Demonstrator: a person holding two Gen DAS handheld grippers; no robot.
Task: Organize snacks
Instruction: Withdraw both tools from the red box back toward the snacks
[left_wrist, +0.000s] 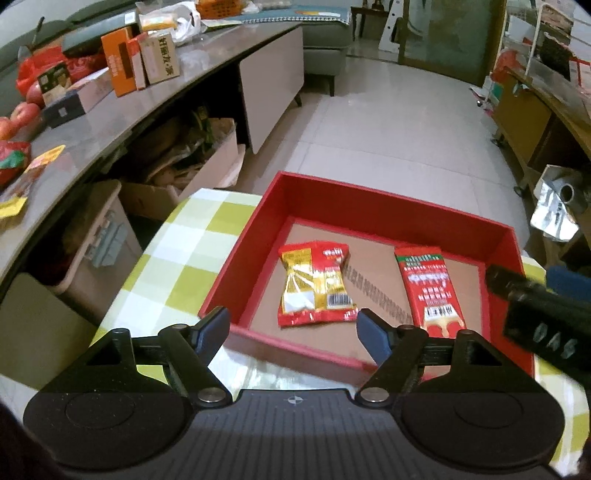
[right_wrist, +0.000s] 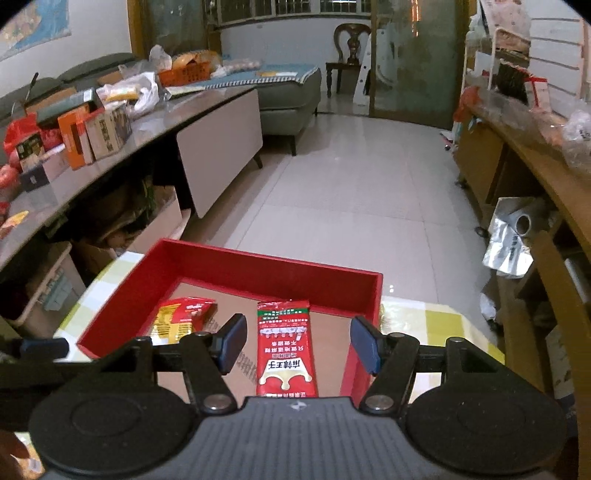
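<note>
Two snack packets lying in the red box, both grippers hovering with fingers released and empty.

I am holding the left gripper below the gold-and-red crinkled packet at 12 o'clock, and the right gripper above the long red sachet. Both look light, soft and slippery; I am judging a pinch across the flat middle safest.

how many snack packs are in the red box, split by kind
red and gold packet: 1
long red packet: 1
total in the red box: 2
</note>
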